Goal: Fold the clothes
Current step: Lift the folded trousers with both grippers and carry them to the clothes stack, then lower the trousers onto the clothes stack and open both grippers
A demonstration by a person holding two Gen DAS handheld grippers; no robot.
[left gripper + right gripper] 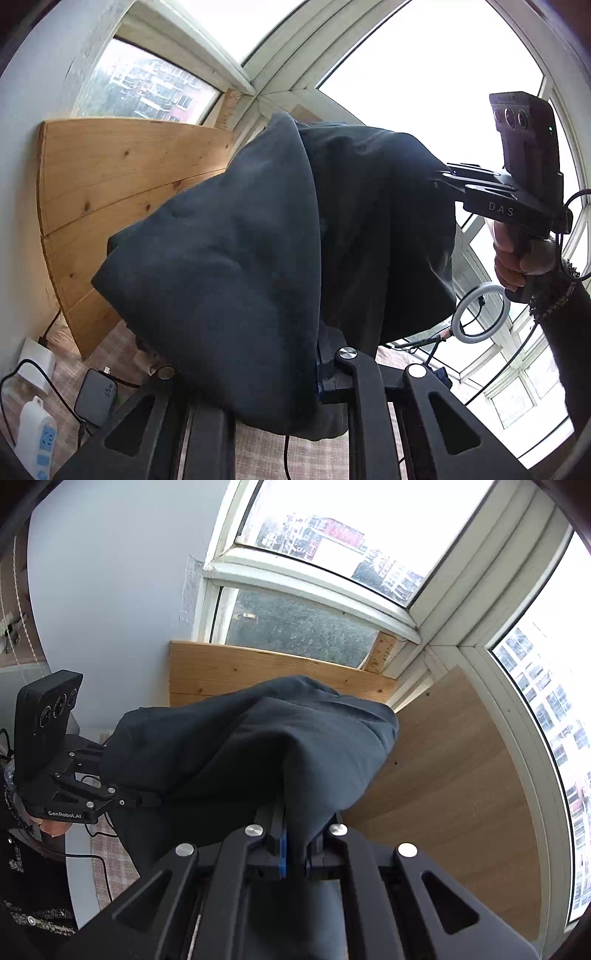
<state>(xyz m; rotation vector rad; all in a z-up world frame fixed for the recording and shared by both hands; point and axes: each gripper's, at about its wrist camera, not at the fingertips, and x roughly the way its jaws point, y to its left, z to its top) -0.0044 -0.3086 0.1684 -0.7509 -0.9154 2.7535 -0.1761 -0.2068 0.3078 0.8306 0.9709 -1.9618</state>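
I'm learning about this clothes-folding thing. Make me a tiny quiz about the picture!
1. True or false: both grippers are shut on the dark cloth.
2. What hangs in front of the window near the right gripper: A) a white ring light, B) a red ball, C) a clock?
3. Fill in: the panels behind the cloth are made of ____.

Key: 1 true: the left gripper pinches it too. 2 A. 3 wood.

A dark navy, unpatterned garment [258,258] is seen. Black is shown on both grippers, the right gripper [295,853] being fitted with blue pads [282,853]. Pale knotted wood is shown on the boards [122,166], and a beige check on the tablecloth [110,347].
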